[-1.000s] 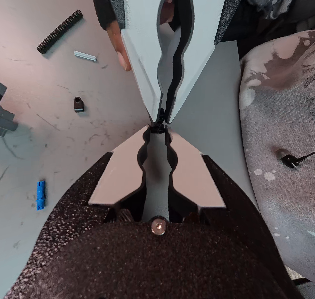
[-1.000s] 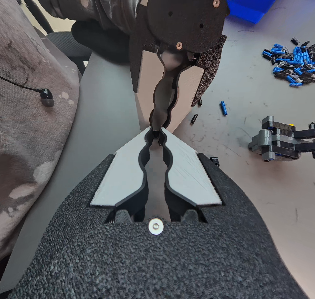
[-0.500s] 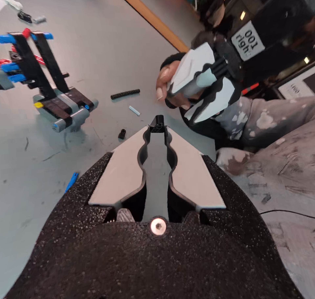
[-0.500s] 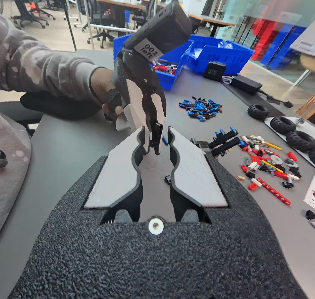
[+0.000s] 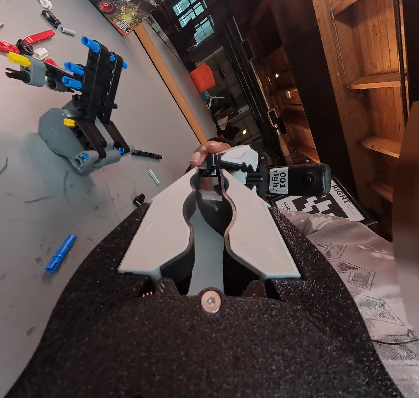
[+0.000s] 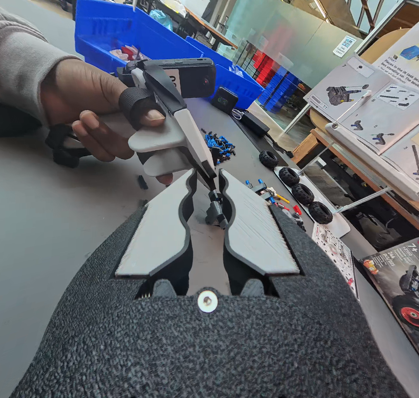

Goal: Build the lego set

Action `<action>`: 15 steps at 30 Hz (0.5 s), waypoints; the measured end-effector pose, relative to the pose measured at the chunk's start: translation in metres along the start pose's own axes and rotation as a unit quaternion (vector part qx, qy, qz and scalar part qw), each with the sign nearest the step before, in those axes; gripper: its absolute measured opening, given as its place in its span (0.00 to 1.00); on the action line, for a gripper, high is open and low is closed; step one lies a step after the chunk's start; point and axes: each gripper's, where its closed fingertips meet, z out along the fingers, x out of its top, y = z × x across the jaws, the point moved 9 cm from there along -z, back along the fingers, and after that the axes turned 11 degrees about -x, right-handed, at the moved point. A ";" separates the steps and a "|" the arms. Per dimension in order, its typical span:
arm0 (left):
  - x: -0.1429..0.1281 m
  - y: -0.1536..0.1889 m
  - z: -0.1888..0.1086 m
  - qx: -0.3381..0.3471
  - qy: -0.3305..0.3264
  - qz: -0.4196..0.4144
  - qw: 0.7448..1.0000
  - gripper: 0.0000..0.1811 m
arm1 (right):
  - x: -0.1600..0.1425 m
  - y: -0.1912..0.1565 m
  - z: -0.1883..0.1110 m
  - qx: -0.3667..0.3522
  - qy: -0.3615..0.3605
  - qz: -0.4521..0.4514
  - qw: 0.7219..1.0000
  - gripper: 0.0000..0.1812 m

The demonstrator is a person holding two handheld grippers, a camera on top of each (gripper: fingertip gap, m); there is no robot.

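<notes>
My left gripper point(image 5: 209, 173) is shut on a small black lego piece point(image 5: 210, 165) and holds it above the grey table point(image 5: 34, 217). My right gripper point(image 6: 208, 171) is open. The left gripper point(image 6: 212, 182) reaches in from the left, and its tip with the black piece point(image 6: 214, 195) lies between my right fingers without clearly touching them. In the left wrist view the right gripper point(image 5: 226, 160) sits just behind the piece. The partly built model point(image 5: 95, 123), black and grey with blue pins, stands on the table to the left, and also shows in the right wrist view point(image 6: 260, 188).
A blue pin point(image 5: 60, 253), a black spring point(image 5: 146, 154) and a small black part point(image 5: 138, 199) lie near the model. Blue bins point(image 6: 140, 37), a pile of blue and black pins point(image 6: 218, 140), black tyres point(image 6: 301, 192) and an instruction booklet on a stand point(image 6: 362, 96) are farther off. Left and right tips are no more than a few centimetres apart. Both grippers' tips are roughly 11 centimeters from the blue pin point(image 5: 60, 253).
A second ago both grippers pinched the black piece tip to tip over the table. The right gripper opened and let go, both tilted up, and the left still holds the piece.
</notes>
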 end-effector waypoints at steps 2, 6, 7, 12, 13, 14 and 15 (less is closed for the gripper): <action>-0.002 0.002 0.002 -0.001 -0.010 0.006 1.000 0.08 | -0.003 0.003 0.001 0.002 -0.009 0.014 1.000 0.11; -0.003 0.005 0.004 -0.005 -0.020 0.019 1.000 0.08 | -0.002 0.002 -0.003 0.018 -0.002 0.018 1.000 0.05; -0.003 0.006 0.004 -0.005 -0.024 0.021 0.999 0.08 | -0.003 0.003 -0.003 0.026 -0.003 0.027 0.999 0.05; -0.001 0.015 0.004 0.021 -0.077 0.095 0.992 0.19 | -0.001 0.012 -0.005 0.132 -0.017 0.169 0.977 0.04; 0.000 0.018 0.004 0.030 -0.094 0.125 0.987 0.20 | -0.002 0.013 -0.007 0.175 -0.028 0.208 0.962 0.00; 0.001 0.023 0.002 0.029 -0.110 0.147 0.982 0.20 | -0.004 0.015 -0.008 0.201 -0.043 0.246 0.947 0.00; 0.002 0.027 0.001 0.021 -0.128 0.160 0.978 0.20 | -0.007 0.019 -0.009 0.209 -0.054 0.274 0.937 0.00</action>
